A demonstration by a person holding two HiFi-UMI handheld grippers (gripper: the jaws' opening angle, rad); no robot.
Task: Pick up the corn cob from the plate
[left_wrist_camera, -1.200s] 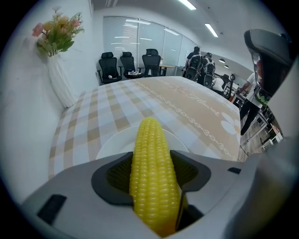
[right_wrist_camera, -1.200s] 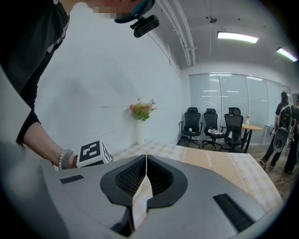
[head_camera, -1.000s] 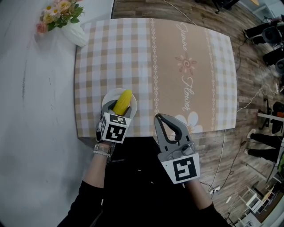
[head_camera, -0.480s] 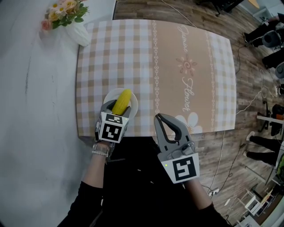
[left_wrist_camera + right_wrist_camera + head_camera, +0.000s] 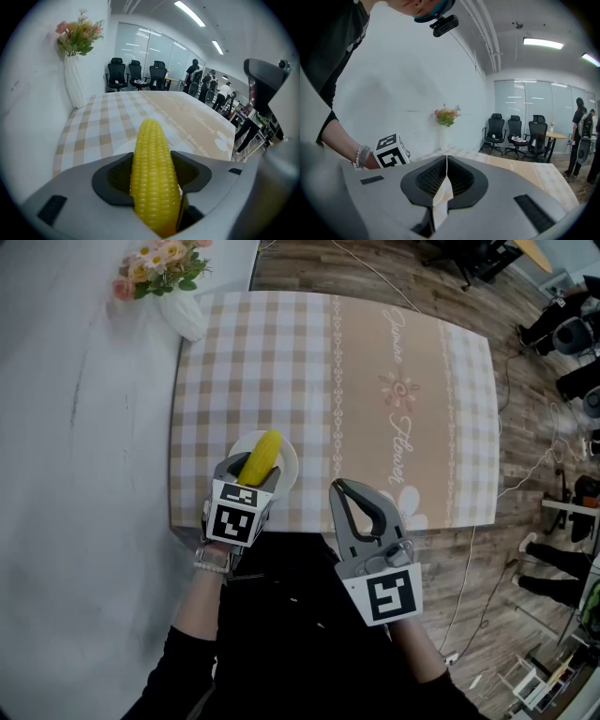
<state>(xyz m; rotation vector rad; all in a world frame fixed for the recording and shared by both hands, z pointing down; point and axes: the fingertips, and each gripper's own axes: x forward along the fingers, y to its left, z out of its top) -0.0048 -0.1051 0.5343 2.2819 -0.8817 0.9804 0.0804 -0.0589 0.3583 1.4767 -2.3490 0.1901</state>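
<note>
A yellow corn cob [image 5: 260, 457] sits clamped between the jaws of my left gripper [image 5: 246, 476], over a white plate [image 5: 286, 459] near the table's front edge. In the left gripper view the corn cob [image 5: 153, 173] fills the gap between the two dark pads and points away over the plate [image 5: 123, 149]. Whether it touches the plate I cannot tell. My right gripper [image 5: 349, 499] hangs at the table's front edge, right of the plate, its jaws pressed together with nothing between them [image 5: 446, 177].
A checked and beige tablecloth [image 5: 375, 399] covers the table. A white vase of flowers [image 5: 183, 306] stands at the far left corner. Cables and office chairs [image 5: 572, 324] lie on the wood floor to the right.
The head view has shifted slightly, so the table sits a little to the right in the picture. Both grippers keep their places and the corn stays held.
</note>
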